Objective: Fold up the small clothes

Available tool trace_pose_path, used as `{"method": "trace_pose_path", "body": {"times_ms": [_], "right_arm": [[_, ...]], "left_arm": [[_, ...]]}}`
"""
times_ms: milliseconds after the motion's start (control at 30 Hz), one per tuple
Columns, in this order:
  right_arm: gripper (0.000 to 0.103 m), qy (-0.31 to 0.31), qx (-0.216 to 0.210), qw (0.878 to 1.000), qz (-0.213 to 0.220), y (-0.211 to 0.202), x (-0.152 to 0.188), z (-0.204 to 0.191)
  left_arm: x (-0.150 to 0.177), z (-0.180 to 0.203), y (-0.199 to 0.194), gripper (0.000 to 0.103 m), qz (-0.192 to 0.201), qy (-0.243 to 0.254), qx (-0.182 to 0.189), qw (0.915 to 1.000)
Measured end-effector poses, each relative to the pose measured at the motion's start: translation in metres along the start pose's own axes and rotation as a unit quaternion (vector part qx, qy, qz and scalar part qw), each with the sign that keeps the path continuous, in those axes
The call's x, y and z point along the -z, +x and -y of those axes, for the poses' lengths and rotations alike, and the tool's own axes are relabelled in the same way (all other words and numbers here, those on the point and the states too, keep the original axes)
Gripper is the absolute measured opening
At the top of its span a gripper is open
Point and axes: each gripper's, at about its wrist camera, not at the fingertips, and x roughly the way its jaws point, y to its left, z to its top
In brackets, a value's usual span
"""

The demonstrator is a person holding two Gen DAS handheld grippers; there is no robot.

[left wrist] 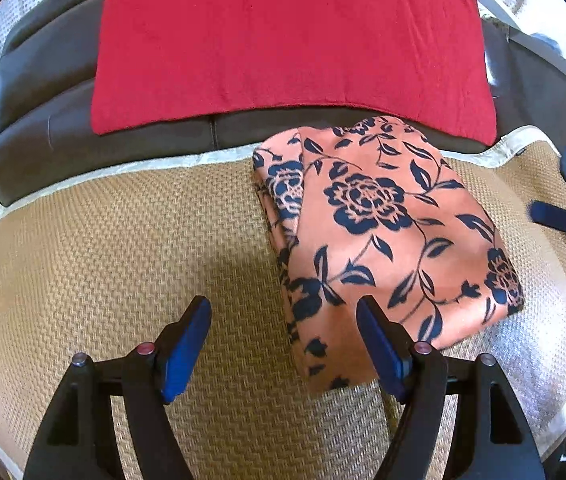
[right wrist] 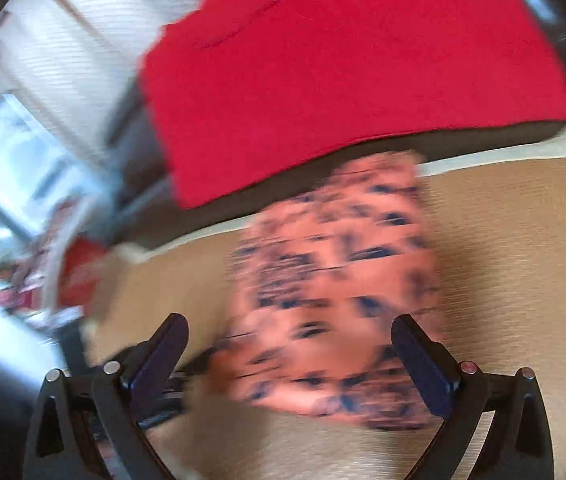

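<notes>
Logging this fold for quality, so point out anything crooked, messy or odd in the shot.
Only small things. The folded orange cloth with dark blue flowers lies skewed to the woven tan mat's edge, and an under-layer sticks out along its left side, so the fold edges don't line up. The red cloth behind lies flat. Both grippers are open and empty.

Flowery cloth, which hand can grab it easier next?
Probably left. The left gripper is open at the flowery cloth's near corner, sharp view. The right gripper is open too, but its view is blurred.
</notes>
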Motion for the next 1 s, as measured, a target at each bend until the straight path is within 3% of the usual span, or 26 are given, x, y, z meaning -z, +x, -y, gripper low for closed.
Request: {"method": "trace_pose_path", "body": {"times_ms": [67,133,167,233,333,400,500,667,1000], "right_arm": [[0.103,0.03,-0.012,0.999,-0.021,0.018,0.004,0.014],[0.102,0.114,0.03,0.99,-0.076,0.055,0.015,0.053],[0.102,0.144,0.033,0.986,-0.078,0.063,0.023,0.066],[0.103,0.124,0.03,0.991,-0.038,0.044,0.028,0.052],[0.103,0.043,0.091,0.995,0.002,0.012,0.032,0.005],[0.103,-0.036,0.148,0.988,0.039,-0.009,0.043,-0.029],[0.103,-0.099,0.218,0.969,0.063,-0.026,0.06,-0.052],[0.103,-0.091,0.26,0.961,0.03,-0.033,0.085,-0.048],[0.103,-0.087,0.3,0.948,0.057,-0.04,0.087,-0.044]], "left_arm": [[0.005,-0.005,-0.001,0.076,-0.007,-0.01,0.004,0.9999],[0.008,-0.013,-0.008,0.076,-0.006,-0.029,0.01,0.9995],[0.01,-0.016,-0.013,0.076,-0.003,-0.038,0.009,0.9992],[0.013,-0.021,-0.024,0.08,0.01,-0.044,0.002,0.999],[0.014,-0.018,-0.04,0.081,0.037,-0.053,-0.021,0.9977],[0.014,-0.01,-0.05,0.086,0.049,-0.046,-0.011,0.9977],[0.013,0.005,-0.063,0.096,0.061,-0.034,-0.017,0.9974],[0.01,0.02,-0.073,0.1,0.065,-0.038,-0.008,0.9971],[0.002,0.044,-0.082,0.1,0.076,-0.011,-0.019,0.9969]]}}
